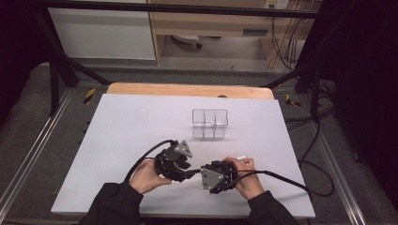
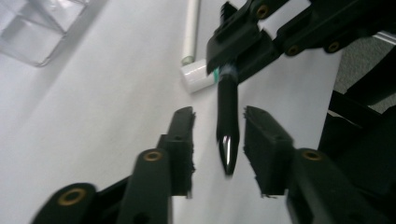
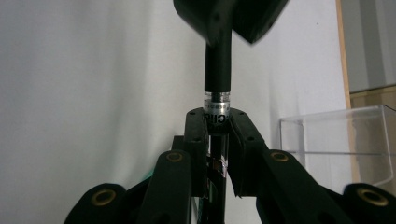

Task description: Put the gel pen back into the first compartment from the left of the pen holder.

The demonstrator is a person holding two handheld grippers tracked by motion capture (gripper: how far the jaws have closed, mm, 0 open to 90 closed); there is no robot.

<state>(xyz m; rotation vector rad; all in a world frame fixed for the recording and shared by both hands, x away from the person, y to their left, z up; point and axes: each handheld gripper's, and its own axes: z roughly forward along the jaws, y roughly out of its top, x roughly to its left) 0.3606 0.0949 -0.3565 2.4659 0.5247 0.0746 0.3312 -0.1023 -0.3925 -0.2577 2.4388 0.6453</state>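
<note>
A black pen [image 1: 196,172] spans the gap between my two grippers, near the table's front edge. In the right gripper view, my right gripper [image 3: 217,116] is shut on the pen's clear printed band, and the black barrel [image 3: 218,70] runs on toward the left gripper [image 3: 229,18]. My left gripper [image 2: 219,114] is open in the left gripper view. The pen's glossy tapered end [image 2: 227,140] lies between its pads with a gap on each side. The right gripper [image 2: 238,44] grips the far end there. In the high view the left gripper [image 1: 187,171] faces the right gripper [image 1: 206,171].
A clear plastic divided organizer [image 1: 210,123] stands mid-table, beyond the grippers. A thin white stick [image 2: 191,28] and a short white cap-like piece [image 2: 196,77] lie on the white table sheet [image 1: 117,140] by the right hand. Cables trail off both grippers.
</note>
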